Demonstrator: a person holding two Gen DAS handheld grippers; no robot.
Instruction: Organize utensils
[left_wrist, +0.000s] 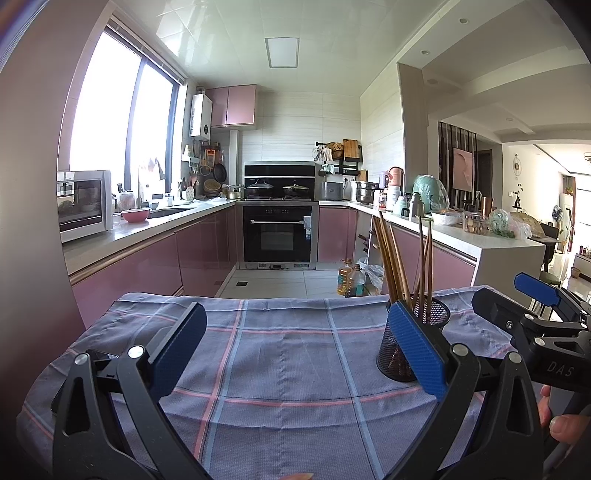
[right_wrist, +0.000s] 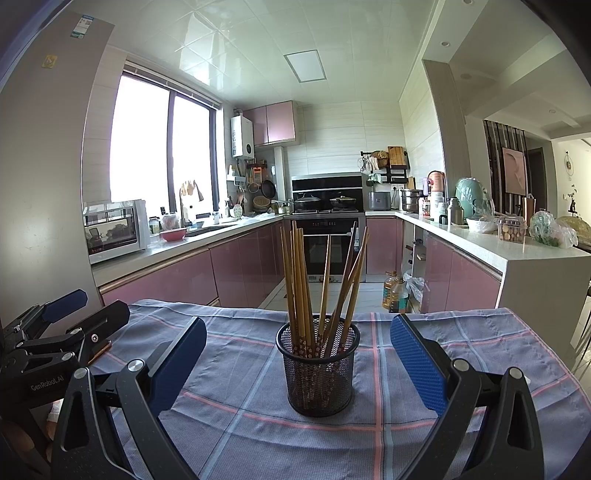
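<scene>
While both grippers hang above the cloth-covered tabletop (right_wrist: 480, 332), neither one grasps anything. Left gripper (left_wrist: 295, 343): jaws released, spread wide, blue pads facing each other over bare cloth; its right-hand pad stands in front of the holder in the left wrist view, but whether it touches the mesh cannot be told. Right gripper (right_wrist: 299, 354): jaws likewise released and spread wide, with the holder seen between them and farther out along the cloth, apart from both pads.

Black mesh holder (right_wrist: 318, 365): a round wire cup standing upright on the cloth, near the middle of the tabletop in the right wrist view and toward the right side in the left wrist view. Chopsticks (right_wrist: 299, 280): a bundle of brown sticks standing inside the holder, one group leaning left, the others fanning to the right, their upper ends well above the rim; patterned lower ends show through the mesh.

Cloth (left_wrist: 280, 354): grey-blue, crossed by pink and pale blue stripes, draped over the tabletop edges.

Each gripper shows at the edge of the other's view, the right one at the right margin of the left wrist view and the left one at the left margin of the right wrist view. A person's fingers (left_wrist: 561, 421) hold the right gripper's handle.

Background: a kitchen with pink cabinets (right_wrist: 177, 277), a built-in oven (left_wrist: 277, 236) below a hob carrying two pots, a white countertop oven (right_wrist: 114, 229) by the window, and oil bottles (right_wrist: 395, 293) on the floor.
</scene>
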